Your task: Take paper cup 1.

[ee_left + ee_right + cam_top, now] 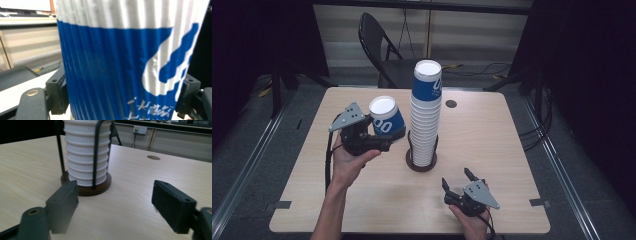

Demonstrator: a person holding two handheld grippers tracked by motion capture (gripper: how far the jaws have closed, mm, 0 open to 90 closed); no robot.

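Nearest to you, your right gripper (459,183) sits low over the table (492,130), in front of the stack (426,115) and a little to its right. Its two jaws stand spread wide with nothing between them; in the right gripper view they frame bare wood, with the stack's base (86,188) just beyond.

Your left gripper (387,139) is to the left of the stack. Its two jaws are pinched on one cup (387,118), which is tipped so that its white mouth faces up and away from the stack. In the left gripper view the cup (120,62) sits between the two pads (58,92), its ribbed blue and white wall close to the lens. The cup is off the table, near the stack but apart from it.

The stack itself is one tall column of nested cups on a round brown base (421,164), held by thin black uprights (96,152); two uprights can be counted in the right gripper view. How many cups it holds cannot be told.

Beyond the stack, one small round hole (451,104) shows in the table, and one dark chair (379,47) stands behind the far edge.
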